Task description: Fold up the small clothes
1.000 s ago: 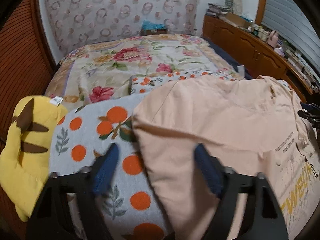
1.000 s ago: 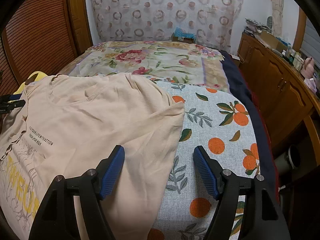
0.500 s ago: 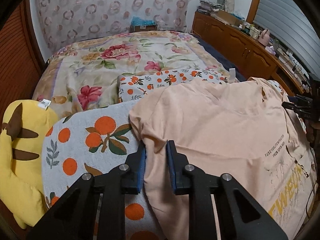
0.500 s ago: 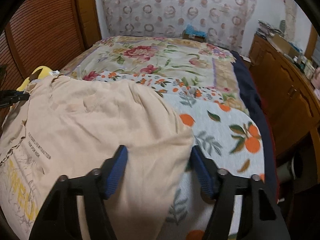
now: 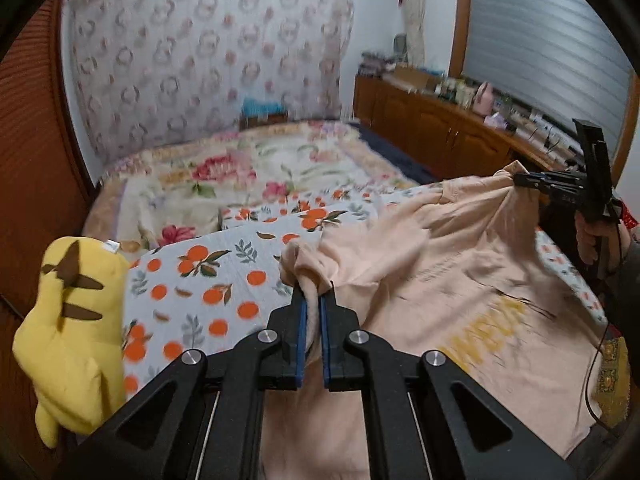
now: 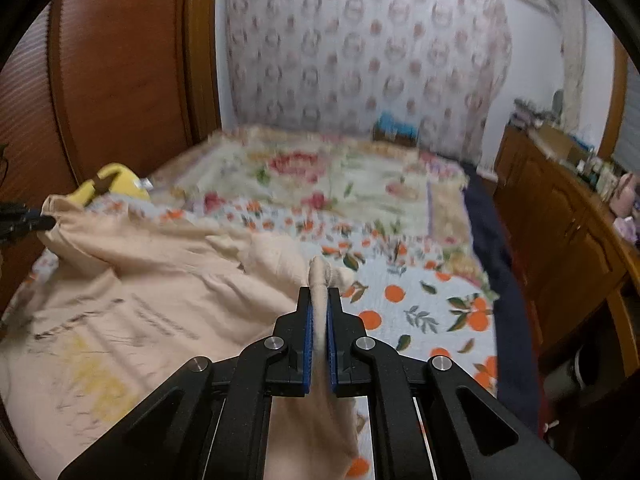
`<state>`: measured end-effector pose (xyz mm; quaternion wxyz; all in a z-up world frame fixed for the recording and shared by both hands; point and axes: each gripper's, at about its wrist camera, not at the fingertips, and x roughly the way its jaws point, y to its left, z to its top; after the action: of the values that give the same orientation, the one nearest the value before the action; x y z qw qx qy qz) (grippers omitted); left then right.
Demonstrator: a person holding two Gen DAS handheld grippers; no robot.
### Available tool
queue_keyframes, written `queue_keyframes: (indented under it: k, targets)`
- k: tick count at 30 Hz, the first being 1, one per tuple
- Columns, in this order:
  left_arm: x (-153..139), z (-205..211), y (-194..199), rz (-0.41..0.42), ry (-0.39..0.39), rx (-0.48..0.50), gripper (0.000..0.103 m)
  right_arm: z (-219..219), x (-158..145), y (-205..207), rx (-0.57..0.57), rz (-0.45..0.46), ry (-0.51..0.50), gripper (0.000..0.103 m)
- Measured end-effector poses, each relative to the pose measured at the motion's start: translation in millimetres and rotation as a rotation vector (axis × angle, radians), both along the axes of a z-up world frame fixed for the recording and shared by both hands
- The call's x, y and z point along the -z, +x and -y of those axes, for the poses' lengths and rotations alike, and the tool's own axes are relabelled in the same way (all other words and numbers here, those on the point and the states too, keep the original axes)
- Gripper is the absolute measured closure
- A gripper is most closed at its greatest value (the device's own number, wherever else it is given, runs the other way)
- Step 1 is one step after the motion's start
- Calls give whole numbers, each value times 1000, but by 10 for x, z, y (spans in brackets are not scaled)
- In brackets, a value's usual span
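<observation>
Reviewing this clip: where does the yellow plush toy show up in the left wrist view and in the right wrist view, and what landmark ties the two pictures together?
Left wrist view: the yellow plush toy fills the lower left, lying at the edge of the orange-print blanket.
Right wrist view: only its top shows at mid-left, beyond the peach T-shirt.
Shared landmark: the blue item at the head of the bed.
</observation>
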<state>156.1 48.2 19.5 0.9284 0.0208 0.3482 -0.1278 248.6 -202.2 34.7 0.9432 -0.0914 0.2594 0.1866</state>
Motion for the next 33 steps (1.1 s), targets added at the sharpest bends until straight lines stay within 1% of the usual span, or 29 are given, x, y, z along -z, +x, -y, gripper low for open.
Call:
queue_keyframes:
  k: [3,6,8,10,13,15,16,18,21,22,23,25,27,28,29,30,31,32,33]
  targets:
    - [-76,-90,-471,45,-9,-22,96,168,-83,-463,-5,49,40,97]
    - [-69,-202,-881,60,-22,-44,96,374,-53,-972,-21,78,84,97]
    - [-19,-282,-1164,60,-30,-63,96,516,28,-1310,-32,89,97,97]
    - [57,-310,-1382,52,-32,-80,96,659,124,-1571,-38,79,105,97]
    - [206,-308,-1672,25,-49,-86,96,868,319,-1948,-44,32,108,97]
    - [277,-288,-1835,10,-62,-89,96,967,423,-2160,-29,-10,61,97]
    - [300,-286,-1894,4,-69,-91,96,996,466,-2233,-21,-28,34,97]
    - [337,-277,-1992,-12,-73,-100,96,1080,513,-2369,-30,-52,31,97]
    - [398,-238,-2082,-27,-45,-98,96,1217,546,-2528,-26,-87,39,97]
    - [417,-228,-2086,-31,-40,-93,95,1241,567,-2556,-29,-101,38,97]
    - [463,-217,-2079,-42,-27,-92,92,1222,573,-2590,-27,-112,21,97]
    - [532,-218,-2048,-62,-9,-113,90,1201,701,-2597,-13,-140,-33,97]
    - [582,-228,-2011,-79,3,-138,88,1190,815,-2579,-16,-173,-52,97]
    - [593,-239,-2013,-78,4,-140,85,1186,841,-2567,-16,-187,-55,97]
    - [598,-248,-2017,-74,2,-142,79,1195,865,-2544,-16,-201,-56,97]
    - [596,-253,-2020,-69,3,-144,76,1176,881,-2529,-17,-206,-56,97]
    - [593,-260,-2026,-65,2,-143,69,1179,890,-2529,-14,-209,-53,97]
    - [593,-265,-2029,-62,-1,-141,59,1153,880,-2516,-11,-210,-49,97]
    - [587,-272,-2025,-59,-2,-141,56,1137,855,-2471,-12,-211,-45,95]
